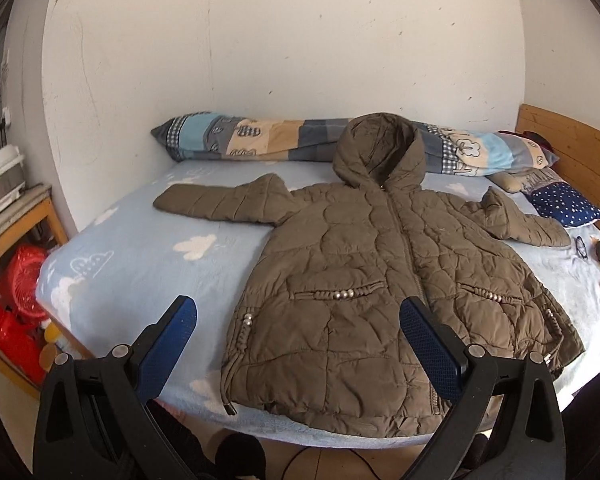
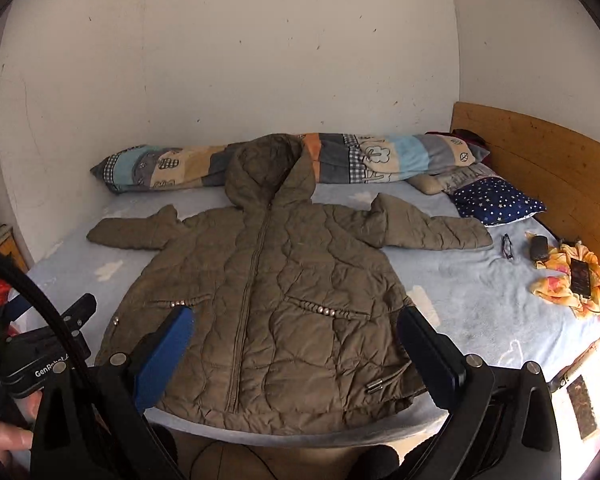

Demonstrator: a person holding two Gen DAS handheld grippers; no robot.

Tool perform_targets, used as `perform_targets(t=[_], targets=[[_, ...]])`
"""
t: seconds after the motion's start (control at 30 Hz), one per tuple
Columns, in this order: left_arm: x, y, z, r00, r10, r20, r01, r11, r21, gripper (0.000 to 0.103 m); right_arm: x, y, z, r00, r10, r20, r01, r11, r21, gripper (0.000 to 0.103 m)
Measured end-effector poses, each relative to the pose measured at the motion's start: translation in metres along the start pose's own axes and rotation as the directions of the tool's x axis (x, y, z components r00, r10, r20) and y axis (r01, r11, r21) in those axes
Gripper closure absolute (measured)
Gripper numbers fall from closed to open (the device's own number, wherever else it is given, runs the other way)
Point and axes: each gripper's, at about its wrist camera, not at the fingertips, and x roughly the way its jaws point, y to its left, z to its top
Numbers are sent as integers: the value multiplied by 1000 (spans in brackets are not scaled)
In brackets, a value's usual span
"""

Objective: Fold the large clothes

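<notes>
A home bedroom is shown: a bed (image 2: 480, 312) with wooden headboard (image 2: 540, 160), pillows (image 2: 496, 200) and rolled quilt (image 2: 364, 156) is set against a scuffed white wall (image 2: 260, 60).

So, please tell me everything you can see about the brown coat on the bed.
The coat is an olive-brown quilted puffer with a hood, of a thin, smooth-looking shell fabric. It lies flat and face up on the bed, zipper closed, both sleeves spread sideways. The hood rests against the rolled quilt by the wall. Two slanted front pockets have braided trim with silver beads, and metal cord ends show at the hem, which reaches the near edge of the bed. Both tools are open and neither touches it.
</notes>
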Motion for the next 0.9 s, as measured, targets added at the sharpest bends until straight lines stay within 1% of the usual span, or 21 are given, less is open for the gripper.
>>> perform_targets(t=[0.03,0.07,0.1,0.13,0.17,0.23,0.27,0.33,0.4,0.43,0.47,0.5,0.53,0.57,0.83,0.9], targets=[[1,38,13,999,-32,-17,33,999,23,2,2,-2,3,1000,0,-17,0,1000,2,0],[-4,58,20,999,-46,-22,47,998,48,2,5,1,3,1000,-12,-27,12,1000,-3,0],[-4,96,26,996,-89,-31,92,992,86,2,8,3,2,999,-26,-37,26,1000,-15,0],[5,138,22,990,-136,-30,139,983,122,2,11,5,1,998,-33,-51,32,999,-24,0],[3,159,21,987,-160,-31,163,976,147,2,15,7,0,997,-39,-62,37,999,-27,0],[-8,165,15,985,-167,-43,172,971,169,2,21,8,-4,996,-42,-79,40,999,-28,0],[-16,176,24,982,-180,-59,188,965,181,2,24,8,-4,995,-43,-90,40,999,-27,0],[-30,182,33,978,-188,-96,203,961,189,2,28,7,-4,993,-51,-104,48,998,-28,0],[-36,184,39,974,-188,-126,210,958,197,2,33,6,-7,992,-53,-118,50,998,-32,0],[-36,183,36,974,-186,-132,210,958,197,2,36,5,-9,991,-55,-126,51,998,-34,0],[-39,191,47,969,-195,-148,224,951,215,2,39,5,-11,989,-58,-133,54,998,-35,0],[-39,198,50,967,-202,-155,233,946,225,2,41,5,-12,989,-56,-138,52,998,-35,0],[-37,196,49,967,-199,-159,232,945,229,2,44,4,-14,988,-53,-144,49,998,-34,0],[-33,205,52,964,-211,-165,247,938,243,2,46,4,-15,987,-56,-150,51,998,-34,0],[-10,196,40,960,-218,-176,260,928,267,2,58,0,-22,982,-57,-178,53,998,-28,0],[-4,196,31,960,-221,-172,262,926,273,2,60,-2,-24,981,-54,-185,51,998,-25,0]])
